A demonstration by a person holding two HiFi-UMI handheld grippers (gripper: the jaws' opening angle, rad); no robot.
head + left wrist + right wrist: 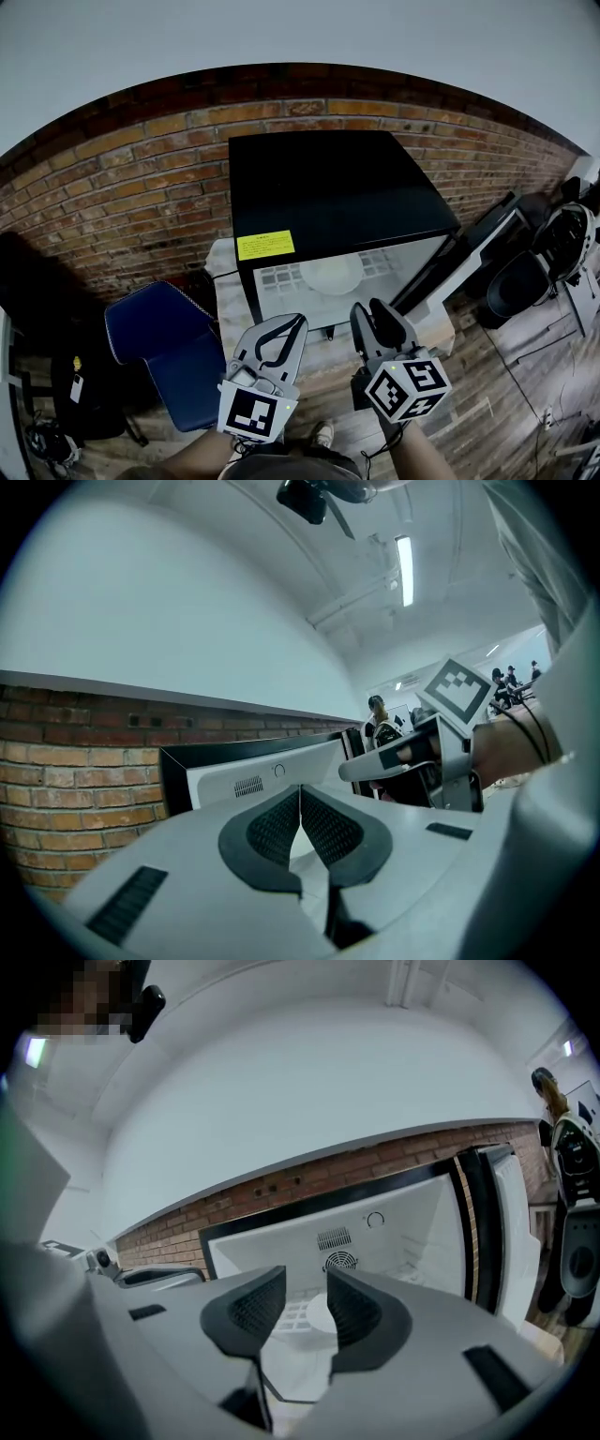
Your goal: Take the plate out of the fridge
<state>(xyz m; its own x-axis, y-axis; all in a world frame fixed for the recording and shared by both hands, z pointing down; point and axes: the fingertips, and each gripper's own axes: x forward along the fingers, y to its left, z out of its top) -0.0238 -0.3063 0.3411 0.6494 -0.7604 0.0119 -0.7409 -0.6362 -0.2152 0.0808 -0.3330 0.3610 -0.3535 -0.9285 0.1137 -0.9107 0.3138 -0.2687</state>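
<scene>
— Where's the plate [331, 275]?

— Inside the fridge [328, 187], flat on the white shelf [281, 278], about midway between the shelf's left and right edges and back from its front edge. The door [487, 244] stands swung open to the right.

— And the grippers?

— Both are outside, side by side in front of the fridge's open mouth, pointing in. Neither touches the plate. It lies beyond their tips, roughly between the lines the two point along.

— Left gripper [298, 323]?

— Its jaws are closed, tips meeting, with nothing between them. In its own view, the left gripper [300, 794] has the fridge [244, 771] just ahead and the right one off to its right.

— Right gripper [368, 309]?

— Its jaws stand apart and are empty. In its own view, the right gripper [307, 1283] shows the plate [314, 1316] through the gap, farther in on the shelf and clear of both pads. The door [511, 1232] is at the right.

— Anything else around?

— A brick wall [122, 178] is behind the fridge, a blue chair [169, 347] is near its left side, and a yellow label [265, 245] sits at the front left corner of its top.
</scene>
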